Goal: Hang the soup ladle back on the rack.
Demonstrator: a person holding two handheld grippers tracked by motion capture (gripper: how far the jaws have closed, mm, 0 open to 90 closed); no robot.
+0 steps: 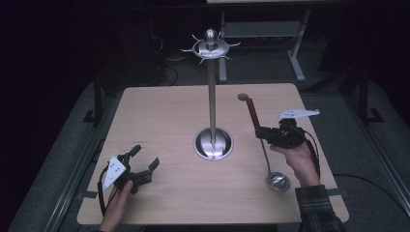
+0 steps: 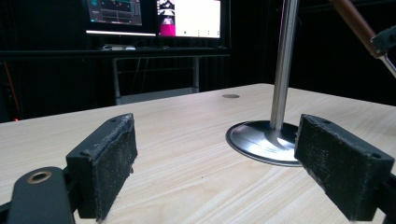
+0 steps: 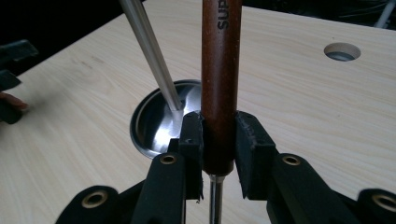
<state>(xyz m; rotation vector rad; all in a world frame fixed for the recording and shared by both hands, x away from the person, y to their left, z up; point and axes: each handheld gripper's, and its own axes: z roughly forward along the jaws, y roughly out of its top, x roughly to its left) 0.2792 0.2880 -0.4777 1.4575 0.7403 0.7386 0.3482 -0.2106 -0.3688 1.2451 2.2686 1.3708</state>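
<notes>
While the right tongs [image 3: 219, 135] clamp the ladle [image 1: 253, 116] and the left tongs [image 1: 143, 163] gape empty, its handle end should approach a hook on the stand [image 1: 212, 48] slowly.

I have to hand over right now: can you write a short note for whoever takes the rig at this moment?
Right gripper: shut on the ladle, clamped on its brown handle. The handle end points up and away, the bowl hangs low near the table's near right edge; I cannot tell if it touches.
Left gripper: open, nothing between the jaws, low over the table's near left, facing the stand's base.
Stand: upright mid-table, top hooks all bare.
Done: ladle picked up.
Left, probably: raise the ladle and hang its handle end on a hook.
</notes>
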